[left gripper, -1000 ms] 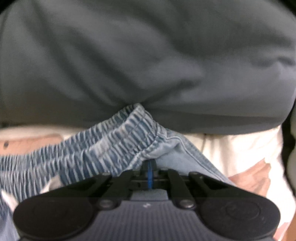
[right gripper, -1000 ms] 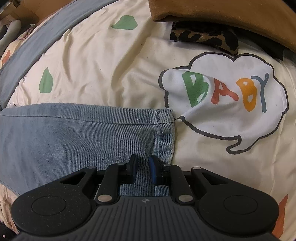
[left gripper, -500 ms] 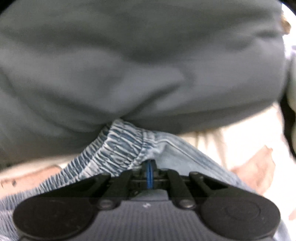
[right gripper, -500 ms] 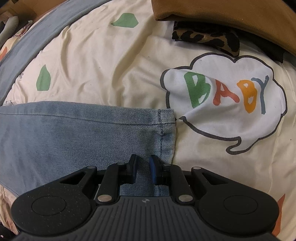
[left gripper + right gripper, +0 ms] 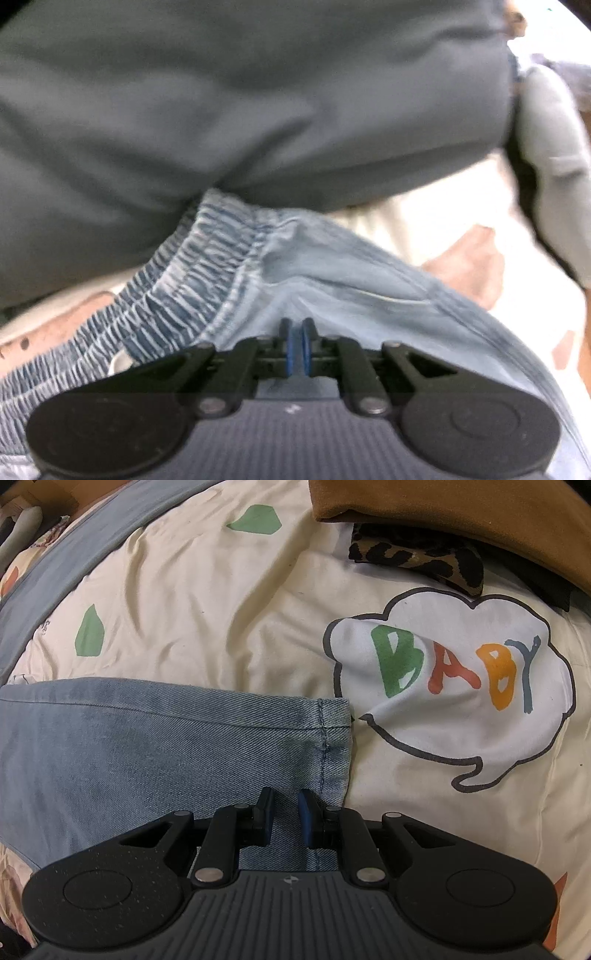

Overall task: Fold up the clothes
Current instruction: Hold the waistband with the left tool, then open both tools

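Light blue denim pants (image 5: 351, 280) with a gathered elastic waistband (image 5: 192, 266) fill the lower left wrist view. My left gripper (image 5: 295, 332) is shut on the denim just below the waistband, and the cloth tents up toward its blue pads. In the right wrist view a pant leg (image 5: 147, 746) lies flat on the bed, its stitched hem (image 5: 334, 738) at the right. My right gripper (image 5: 286, 805) points down over the hem end. Its jaws stand a little apart, and flat denim shows through the gap.
A person's grey top (image 5: 221, 110) hangs close above the waistband. The cream sheet (image 5: 203, 609) carries green patches and a "BABY" cloud print (image 5: 454, 672). Brown fabric (image 5: 443, 506) and a leopard-print piece (image 5: 417, 559) lie at the far edge. A grey-blue band (image 5: 74, 554) runs at the left.
In the left wrist view the gripper has rolled and lifted, drawing the waistband up and bunching it closer to the fingers. The right wrist view is unchanged.
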Tool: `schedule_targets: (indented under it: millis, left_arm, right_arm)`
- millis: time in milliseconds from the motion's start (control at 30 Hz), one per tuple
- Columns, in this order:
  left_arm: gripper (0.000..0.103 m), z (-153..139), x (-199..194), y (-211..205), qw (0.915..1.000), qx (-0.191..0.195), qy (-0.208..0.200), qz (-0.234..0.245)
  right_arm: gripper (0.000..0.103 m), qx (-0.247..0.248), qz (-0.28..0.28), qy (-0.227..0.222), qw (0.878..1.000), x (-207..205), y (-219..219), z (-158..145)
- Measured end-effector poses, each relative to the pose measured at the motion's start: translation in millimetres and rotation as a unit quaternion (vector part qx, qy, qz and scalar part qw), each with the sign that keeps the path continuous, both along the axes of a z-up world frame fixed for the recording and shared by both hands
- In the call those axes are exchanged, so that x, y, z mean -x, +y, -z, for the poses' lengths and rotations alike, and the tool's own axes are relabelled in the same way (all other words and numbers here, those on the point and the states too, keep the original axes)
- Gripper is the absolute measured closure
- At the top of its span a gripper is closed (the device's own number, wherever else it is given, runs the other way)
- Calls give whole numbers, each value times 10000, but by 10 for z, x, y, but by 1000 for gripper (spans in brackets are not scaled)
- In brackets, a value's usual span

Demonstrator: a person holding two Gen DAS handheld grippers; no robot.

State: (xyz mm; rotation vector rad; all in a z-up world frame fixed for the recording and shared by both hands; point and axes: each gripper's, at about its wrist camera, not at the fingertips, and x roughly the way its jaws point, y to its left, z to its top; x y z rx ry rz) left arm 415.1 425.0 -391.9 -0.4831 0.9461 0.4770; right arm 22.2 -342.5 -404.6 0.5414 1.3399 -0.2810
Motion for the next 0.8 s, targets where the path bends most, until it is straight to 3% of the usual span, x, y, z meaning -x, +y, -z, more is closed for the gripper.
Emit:
schedule_targets:
  millis: [100,200,300,367,500,567,633,667,800]
  left_arm:
    - [100,102,-48,62,9999,-127,-73,-43]
    - [100,118,-153,32,9980,-603,77,168]
    - [100,112,-221,78,9976,-666,146,86]
    - [100,51,-242,73,9946,-1005,182,166]
    - [100,-61,-186,63,9941,-1020,183,304]
    - [95,-128,-129,-14,9921,-1160,221,422]
    - [77,-198,-46,-92,9911,-1220,209,490]
    - [73,-232,0,-129,9909,-1228,191,522]
    - [73,-350,225,-301,9893,-1193,192,813]
  right_arm:
    - [83,-10,3,-7,10000,4,-6,5]
    - [84,-26,-44,53,10000,-25,-26,6]
    - [83,-19,-77,55,10000,-45,-24,23]
    - [84,-26,-54,-15,10000,-17,-31,27]
    - [84,-96,43,-113,9999,32,-60,35]
    - [84,-112,87,-123,9998,40,-67,35]
    - [84,-95,92,-105,9999,36,-63,34]
    - [84,-78,89,-92,9999,36,-57,32]
    - [84,-67,100,-97,9999,41,-59,35]
